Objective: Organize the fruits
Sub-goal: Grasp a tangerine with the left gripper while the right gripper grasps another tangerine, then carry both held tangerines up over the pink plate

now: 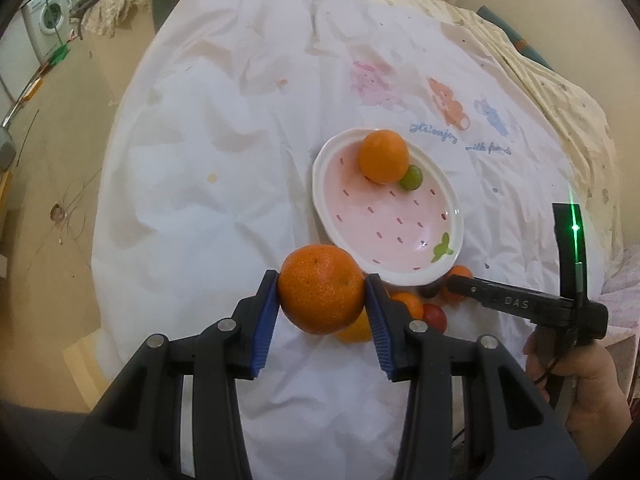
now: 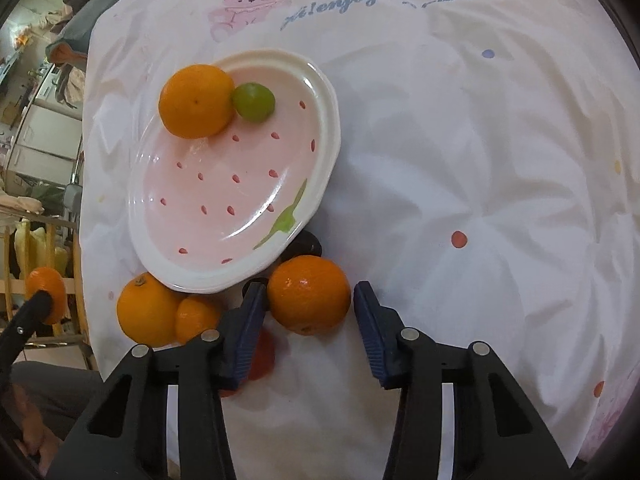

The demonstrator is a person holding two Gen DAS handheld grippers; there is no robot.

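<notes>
Two ribbed blue pads of the left gripper (image 1: 322,292) clamp a dimpled orange (image 1: 321,289), lifted just in front of the glossy oval plate (image 2: 328,120). The right gripper (image 2: 308,300) stands part-open astride another round orange (image 2: 309,294) lying on the wrinkled white cloth (image 2: 480,160) at the plate's near rim, pads not pressing. On the plate's far end, a smooth orange fruit (image 2: 196,101) touches a green grape (image 2: 254,97).

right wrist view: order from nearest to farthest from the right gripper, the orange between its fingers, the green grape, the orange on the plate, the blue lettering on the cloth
1. Orange between the fingers of the right gripper.
2. Orange on the plate, far left end, and green grape touching it: too close to call.
3. Blue lettering, top of the cloth.
</notes>
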